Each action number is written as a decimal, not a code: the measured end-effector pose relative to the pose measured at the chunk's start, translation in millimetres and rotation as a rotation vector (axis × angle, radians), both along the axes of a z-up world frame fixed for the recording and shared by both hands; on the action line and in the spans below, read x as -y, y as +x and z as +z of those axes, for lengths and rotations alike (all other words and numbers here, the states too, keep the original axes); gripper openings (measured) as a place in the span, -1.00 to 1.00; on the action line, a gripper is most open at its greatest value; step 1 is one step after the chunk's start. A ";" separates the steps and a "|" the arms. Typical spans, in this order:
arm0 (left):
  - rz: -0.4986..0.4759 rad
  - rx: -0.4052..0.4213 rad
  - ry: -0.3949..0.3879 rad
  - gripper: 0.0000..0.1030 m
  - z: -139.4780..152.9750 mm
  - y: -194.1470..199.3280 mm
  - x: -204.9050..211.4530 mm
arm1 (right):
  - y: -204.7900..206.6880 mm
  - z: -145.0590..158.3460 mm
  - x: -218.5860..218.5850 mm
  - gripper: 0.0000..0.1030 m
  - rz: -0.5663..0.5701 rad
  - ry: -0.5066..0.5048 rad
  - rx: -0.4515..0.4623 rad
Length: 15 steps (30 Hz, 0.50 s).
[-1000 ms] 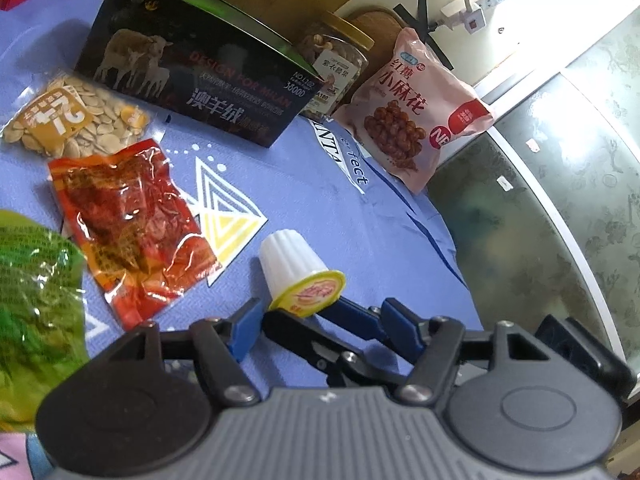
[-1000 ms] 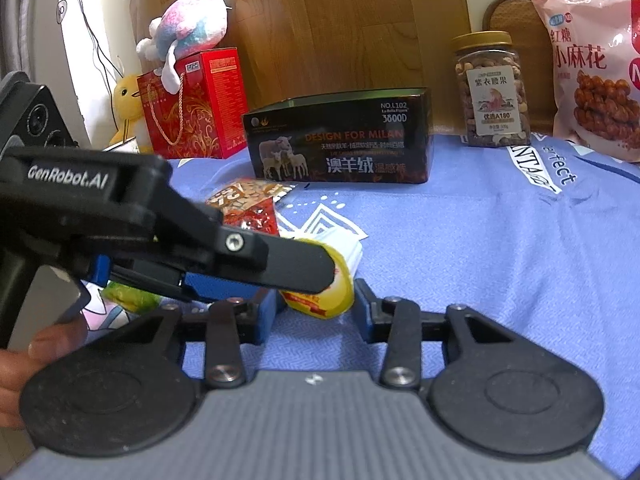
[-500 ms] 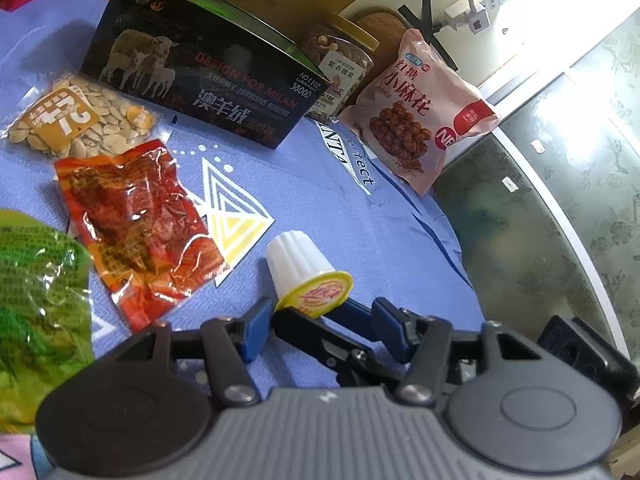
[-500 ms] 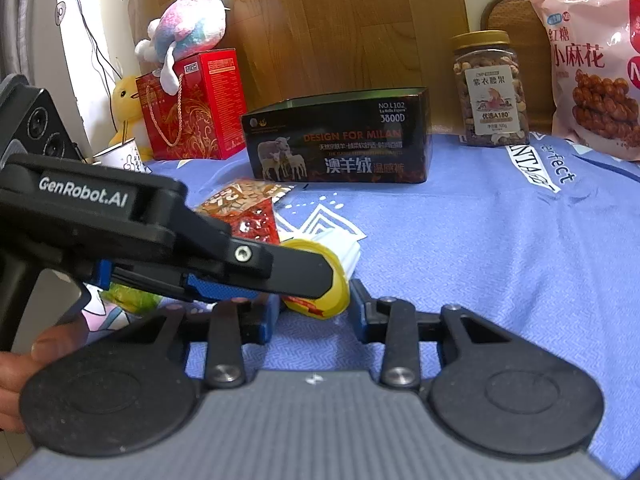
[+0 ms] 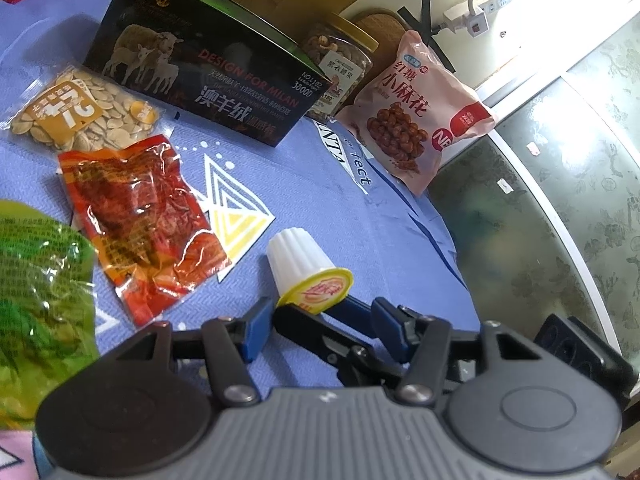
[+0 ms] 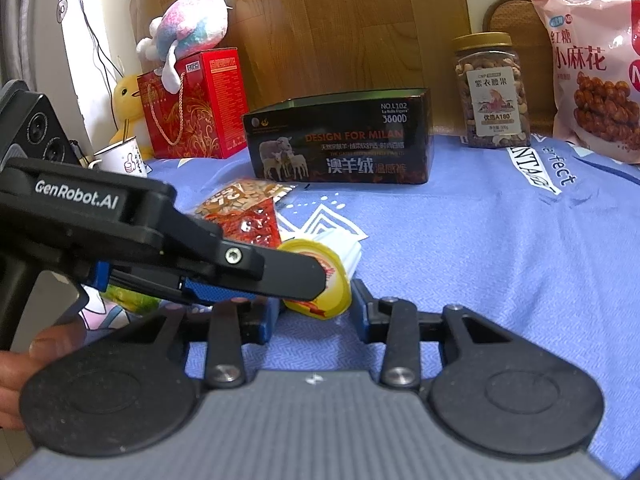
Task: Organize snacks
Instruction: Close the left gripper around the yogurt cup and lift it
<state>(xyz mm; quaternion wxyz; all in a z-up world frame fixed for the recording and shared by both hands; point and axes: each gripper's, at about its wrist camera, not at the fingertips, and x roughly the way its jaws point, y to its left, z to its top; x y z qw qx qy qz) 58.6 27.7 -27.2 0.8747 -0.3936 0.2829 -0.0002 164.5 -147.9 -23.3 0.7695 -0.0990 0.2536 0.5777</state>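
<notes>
A white jelly cup with a yellow lid lies on its side on the blue cloth; it also shows in the right wrist view. My left gripper is open, its fingers just behind the cup. My right gripper is open, one finger on each side of the lid, and its fingers cross in front of the left gripper. A red snack pack, a seed pack and a green pack lie at the left. A black open box stands behind them.
A nut jar and a pink snack bag stand at the back right. A glass table edge runs along the right. A red gift bag, plush toys and a mug stand at the back left.
Both grippers have shifted slightly around the jelly cup. The cup sits a little nearer the right gripper's fingers. Neither has closed.
</notes>
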 end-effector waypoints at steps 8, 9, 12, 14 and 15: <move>0.007 -0.002 -0.010 0.05 -0.6 0.2 -0.4 | 0.2 -0.2 0.2 -0.20 -0.002 -0.001 0.003; 0.007 -0.002 -0.012 0.05 -0.6 0.4 -0.7 | 0.2 -0.5 0.5 -0.21 -0.005 0.000 0.001; 0.006 -0.004 -0.009 0.07 -0.4 0.5 -0.7 | 1.7 -0.6 2.0 -0.20 -0.011 0.007 -0.009; 0.005 -0.006 -0.005 0.07 0.1 0.6 -0.1 | 1.5 -0.6 1.7 -0.20 -0.011 0.005 -0.009; 0.006 -0.006 -0.007 0.07 0.1 0.5 -0.1 | 0.9 -0.4 1.4 -0.19 -0.011 0.004 -0.008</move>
